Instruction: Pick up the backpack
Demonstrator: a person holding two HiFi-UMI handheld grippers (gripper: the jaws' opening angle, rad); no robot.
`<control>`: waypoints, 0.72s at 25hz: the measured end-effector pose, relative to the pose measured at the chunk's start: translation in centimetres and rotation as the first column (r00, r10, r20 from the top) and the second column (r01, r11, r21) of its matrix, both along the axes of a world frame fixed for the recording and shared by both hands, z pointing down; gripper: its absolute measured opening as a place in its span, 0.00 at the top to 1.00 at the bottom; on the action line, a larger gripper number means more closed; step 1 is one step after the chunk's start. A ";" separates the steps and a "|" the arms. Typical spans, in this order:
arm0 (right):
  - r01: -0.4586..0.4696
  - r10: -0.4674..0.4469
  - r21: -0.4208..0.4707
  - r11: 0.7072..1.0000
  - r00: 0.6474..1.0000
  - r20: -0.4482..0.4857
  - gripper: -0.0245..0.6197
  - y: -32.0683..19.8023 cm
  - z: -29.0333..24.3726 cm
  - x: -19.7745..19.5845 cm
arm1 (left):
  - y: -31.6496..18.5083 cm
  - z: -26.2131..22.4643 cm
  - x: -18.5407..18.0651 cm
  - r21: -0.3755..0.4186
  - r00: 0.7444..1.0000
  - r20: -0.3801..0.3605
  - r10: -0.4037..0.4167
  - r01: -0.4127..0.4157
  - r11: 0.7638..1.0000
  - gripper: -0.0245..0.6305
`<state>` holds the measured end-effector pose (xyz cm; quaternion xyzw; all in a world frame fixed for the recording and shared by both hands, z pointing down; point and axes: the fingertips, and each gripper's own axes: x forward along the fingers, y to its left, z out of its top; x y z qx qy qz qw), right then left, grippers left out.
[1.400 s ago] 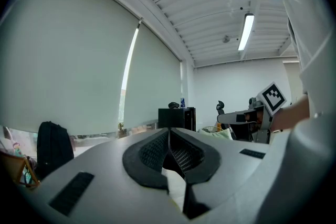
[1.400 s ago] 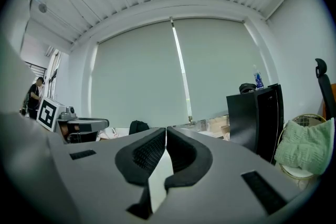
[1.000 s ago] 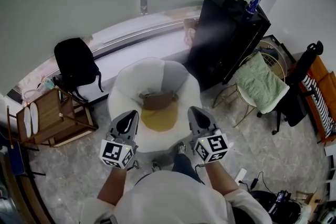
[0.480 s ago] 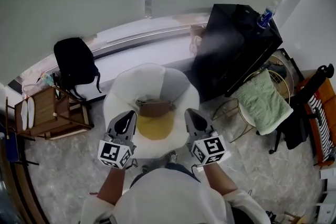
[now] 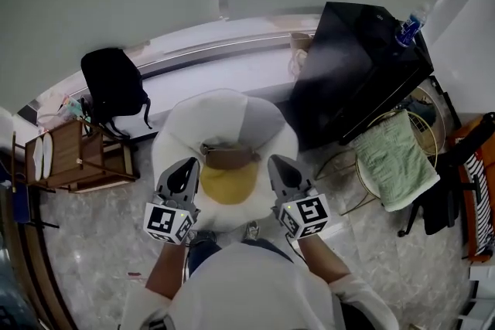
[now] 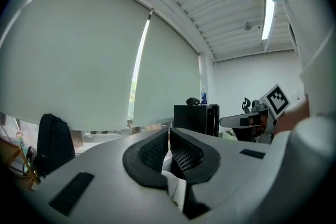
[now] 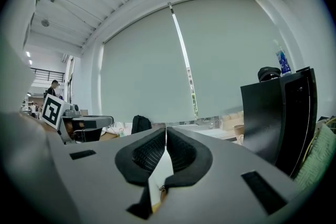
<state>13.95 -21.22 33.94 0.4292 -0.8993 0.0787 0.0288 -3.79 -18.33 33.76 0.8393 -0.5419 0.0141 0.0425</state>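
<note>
View has swung left since a second ago: black cabinet [image 5: 356,69] slid toward the right edge, both grippers carried along. Left gripper [image 5: 186,168] and right gripper [image 5: 277,165] are fully closed, nothing between the pads, over the white beanbag [image 5: 186,124]. Backpack [image 5: 114,86] is well apart, up-left, against the window ledge, just beside the wooden rack [image 5: 77,158].

Risks: beanbag blocks the straight path; grabbing a loose strap could swing the bag into the rack.

Rack holds two white items, can't tell what. Blue bottle [image 5: 409,27] stands on the cabinet.
</note>
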 end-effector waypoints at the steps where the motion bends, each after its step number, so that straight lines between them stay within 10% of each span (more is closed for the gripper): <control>1: -0.002 0.002 -0.001 1.000 1.000 0.001 0.91 -0.3 0.1 -0.2 | -0.4 0.2 -0.1 -0.004 1.000 -0.002 0.004 -0.004 1.000 0.90; 18: -0.183 0.181 -0.051 0.982 0.983 -0.029 0.92 -5.4 4.3 -3.4 | -6.6 4.4 -3.8 -0.101 0.987 -0.013 0.160 -0.160 0.982 0.90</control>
